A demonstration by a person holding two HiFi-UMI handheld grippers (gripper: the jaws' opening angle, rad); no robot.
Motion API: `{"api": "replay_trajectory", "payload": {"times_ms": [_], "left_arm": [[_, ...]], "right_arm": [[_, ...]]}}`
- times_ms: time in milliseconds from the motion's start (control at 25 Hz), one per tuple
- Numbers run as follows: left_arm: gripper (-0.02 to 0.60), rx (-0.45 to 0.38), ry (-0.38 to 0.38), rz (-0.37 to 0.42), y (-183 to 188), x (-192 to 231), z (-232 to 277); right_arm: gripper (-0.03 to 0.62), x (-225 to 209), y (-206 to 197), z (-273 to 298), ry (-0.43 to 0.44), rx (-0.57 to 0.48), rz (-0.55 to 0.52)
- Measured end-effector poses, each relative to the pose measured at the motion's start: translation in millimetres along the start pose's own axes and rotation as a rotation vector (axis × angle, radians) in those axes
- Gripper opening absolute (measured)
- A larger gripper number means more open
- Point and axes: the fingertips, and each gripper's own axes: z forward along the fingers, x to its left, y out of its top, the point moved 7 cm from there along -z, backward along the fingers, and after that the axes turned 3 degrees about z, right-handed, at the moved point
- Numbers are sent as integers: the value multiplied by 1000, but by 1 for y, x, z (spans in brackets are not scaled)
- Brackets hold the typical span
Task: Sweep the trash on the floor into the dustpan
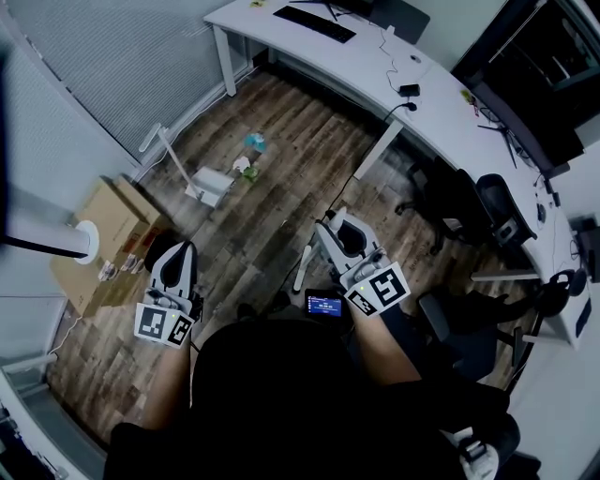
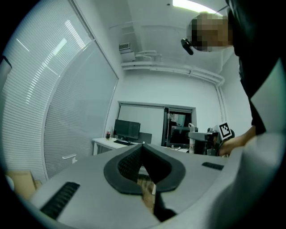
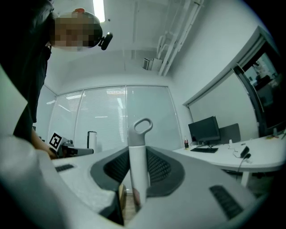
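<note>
**Left gripper** [image 2: 142, 147]: the jaws are fully together, with nothing between the pads. It points level, at the person's left side.

**Right gripper** [image 3: 136, 152]: the jaws are clamped on a white broom handle [image 3: 138, 172]. The handle stands upright between the pads, and its grey top ends in a hanging loop above the jaws. In the head view the lower part of the handle runs down below this gripper towards the wooden floor [image 1: 281, 122].

**Dustpan** [image 1: 214, 182]: white, it stands on the floor ahead of the person and well apart from both grippers. Its long handle rises up and to the left in the head view.

**Trash:** three pieces lie on the floor just to the right of the dustpan (none is inside it):
- a teal piece [image 1: 254, 142], farthest from the person;
- a white piece [image 1: 241, 165], nearest the dustpan;
- a green piece [image 1: 251, 174], touching or almost touching the white one.

**Surroundings:**
- A cardboard box [image 1: 105, 239] sits on the floor at the left, near the left gripper.
- A curved white counter [image 1: 441, 122] runs along the top and right and carries a keyboard [image 1: 314, 23].
- Black office chairs [image 1: 473, 202] stand beside it.
</note>
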Motion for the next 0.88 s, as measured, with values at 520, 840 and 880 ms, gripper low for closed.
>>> {"api": "replay_trajectory", "payload": {"times_ms": [520, 840, 880], "left_arm": [[-5, 10, 47, -42, -8, -20, 16], [-5, 20, 57, -31, -9, -33, 23], [-5, 22, 59, -31, -8, -32, 23]], "right_arm": [[98, -42, -7, -21, -13, -37, 53], [98, -55, -11, -19, 13, -70, 68], [98, -56, -11, -18, 17, -70, 70]]}}
